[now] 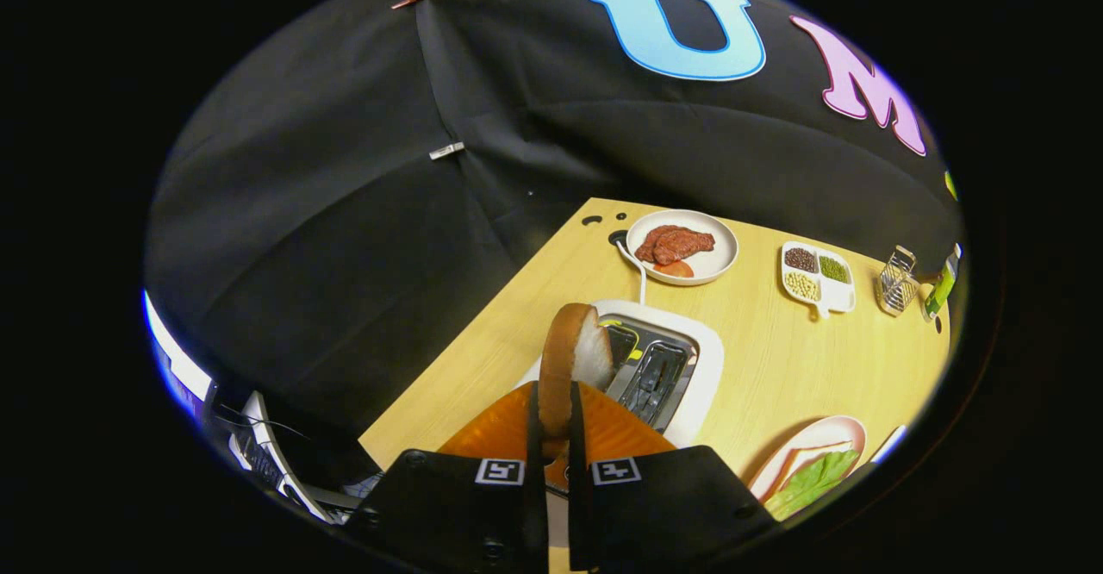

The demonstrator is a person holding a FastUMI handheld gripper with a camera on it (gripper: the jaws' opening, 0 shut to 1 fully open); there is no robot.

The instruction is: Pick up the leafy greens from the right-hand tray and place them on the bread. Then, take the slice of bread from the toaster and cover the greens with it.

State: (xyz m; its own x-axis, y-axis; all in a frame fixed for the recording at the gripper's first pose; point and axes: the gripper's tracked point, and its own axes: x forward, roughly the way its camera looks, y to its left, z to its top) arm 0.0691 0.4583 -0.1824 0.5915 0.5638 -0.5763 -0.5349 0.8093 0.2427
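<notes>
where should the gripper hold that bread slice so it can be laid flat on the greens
Keep the hold the gripper already has: both fingers pinch the bread slice across its flat faces near one crust edge. It stands on edge above the toaster, so most of it is free to tip down onto the leafy greens.

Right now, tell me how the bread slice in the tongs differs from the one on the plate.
The held bread slice stands on edge, pinched between the fingers of the tongs above the toaster; the plate's bread slice lies flat on its plate. The held one is bare; the other is topped with leafy greens. Both show a brown crust around a pale face.
</notes>
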